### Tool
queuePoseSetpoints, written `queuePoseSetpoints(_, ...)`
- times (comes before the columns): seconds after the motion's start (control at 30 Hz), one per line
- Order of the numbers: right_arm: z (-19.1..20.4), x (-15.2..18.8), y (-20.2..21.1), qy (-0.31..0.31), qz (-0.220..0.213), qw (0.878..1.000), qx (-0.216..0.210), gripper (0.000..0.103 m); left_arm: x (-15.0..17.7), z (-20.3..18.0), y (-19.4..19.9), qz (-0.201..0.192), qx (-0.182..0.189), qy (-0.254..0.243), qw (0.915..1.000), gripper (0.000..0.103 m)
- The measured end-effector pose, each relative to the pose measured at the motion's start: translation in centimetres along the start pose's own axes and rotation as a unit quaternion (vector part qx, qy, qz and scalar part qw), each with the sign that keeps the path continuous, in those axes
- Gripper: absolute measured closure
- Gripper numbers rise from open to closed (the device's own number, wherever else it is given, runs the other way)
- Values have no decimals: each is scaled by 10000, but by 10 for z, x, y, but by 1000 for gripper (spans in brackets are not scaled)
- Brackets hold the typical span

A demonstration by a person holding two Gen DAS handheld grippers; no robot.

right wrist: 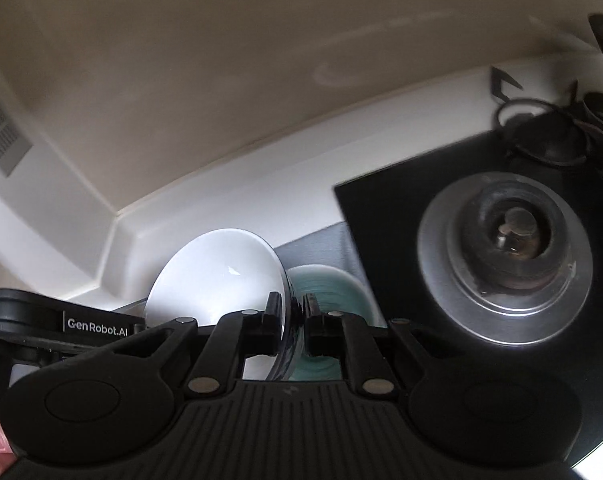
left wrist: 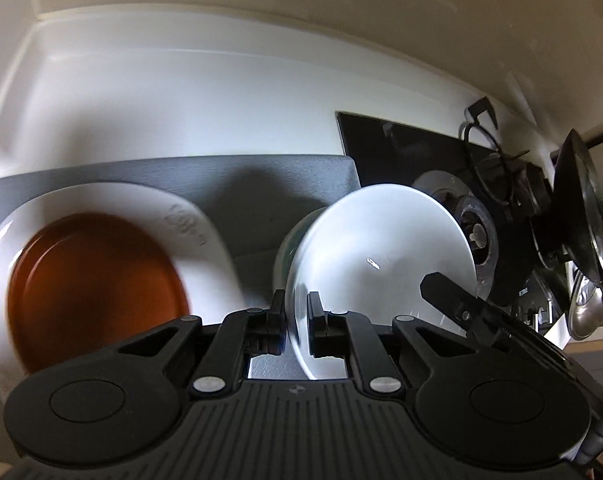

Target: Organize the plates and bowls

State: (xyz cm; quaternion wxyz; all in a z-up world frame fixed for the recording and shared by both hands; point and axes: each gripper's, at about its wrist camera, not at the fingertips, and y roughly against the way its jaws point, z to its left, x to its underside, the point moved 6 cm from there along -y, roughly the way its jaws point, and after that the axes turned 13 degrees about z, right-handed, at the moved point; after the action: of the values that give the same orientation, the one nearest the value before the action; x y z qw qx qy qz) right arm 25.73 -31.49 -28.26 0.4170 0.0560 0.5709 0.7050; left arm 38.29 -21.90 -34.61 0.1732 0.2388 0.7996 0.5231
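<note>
Both grippers hold one white bowl [left wrist: 381,248] tilted on edge above the grey mat [left wrist: 241,184]. My left gripper [left wrist: 296,320] is shut on its near rim. My right gripper [right wrist: 292,322] is shut on the opposite rim of the same bowl [right wrist: 217,276], and its finger shows in the left wrist view [left wrist: 453,300]. A pale green bowl [right wrist: 333,292] sits just behind the white bowl, also glimpsed in the left wrist view [left wrist: 291,248]. A brown plate [left wrist: 97,292] lies on a white plate [left wrist: 189,220] at the left of the mat.
A black gas hob [right wrist: 401,184] with a silver burner [right wrist: 505,260] lies right of the mat. Pans and lids [left wrist: 581,216] stand at the far right. The white counter [left wrist: 201,100] meets a cream wall behind.
</note>
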Motion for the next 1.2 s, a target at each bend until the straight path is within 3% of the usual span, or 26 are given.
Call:
queuePoseSetpoints(0.3, -15, 0, -28, -239, 80, 9996, -90, 93, -2, -3, -5, 108, -271, 2, 9996, 93)
queuePoseSetpoints(0.6, -34, 6, -43, -517, 157, 9985, -103, 96, -3, 7, -26, 395, 162, 139, 9990, 94)
queuePoseSetpoints(0.8, -36, 9, -52, -401, 170, 9990, -133, 98, -6, 13, -23, 384, 434, 248, 9980, 88)
queuePoseSetpoints(1.2, -35, 15, -56, -261, 77, 9995, -130, 97, -4, 28, -18, 584, 1202, 905, 9869, 78)
